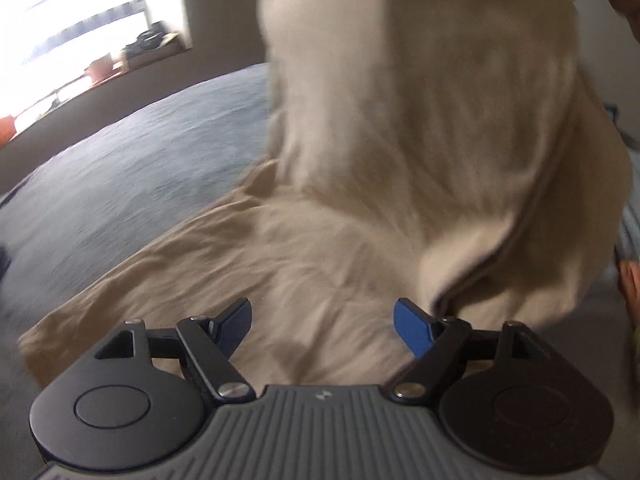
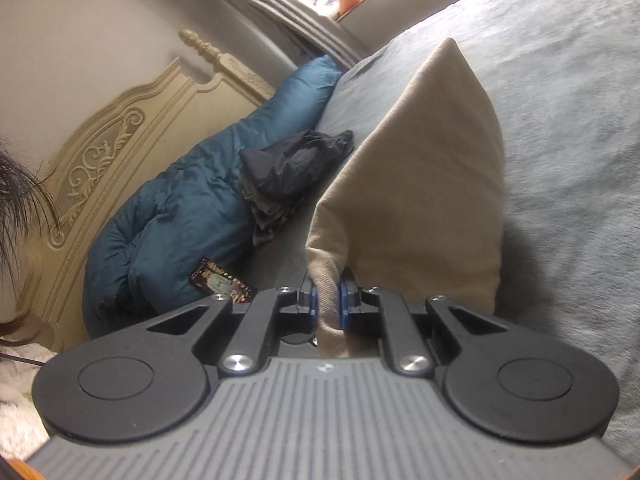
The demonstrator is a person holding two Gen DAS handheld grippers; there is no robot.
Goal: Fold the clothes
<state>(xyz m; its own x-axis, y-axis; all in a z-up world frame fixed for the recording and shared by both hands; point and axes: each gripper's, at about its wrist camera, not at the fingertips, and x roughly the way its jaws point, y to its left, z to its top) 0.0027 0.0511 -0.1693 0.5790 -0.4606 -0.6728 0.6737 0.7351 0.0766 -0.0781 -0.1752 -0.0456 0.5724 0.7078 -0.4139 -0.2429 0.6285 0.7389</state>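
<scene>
The left wrist view is smeared with blur, and the lifted part of the beige garment [image 1: 420, 128] fills its far right, hiding whatever holds it up. Its lower part lies spread on the grey bed [image 1: 132, 152], directly ahead of the left gripper [image 1: 322, 326], whose jaws stand wide apart with nothing pinched between them. The right gripper [image 2: 329, 300] is clamped tight on a bunched edge of the same garment, which stretches away over the bed toward a far corner. A dark clothes pile [image 2: 288, 172] sits left, beside a blue quilt [image 2: 192, 200].
</scene>
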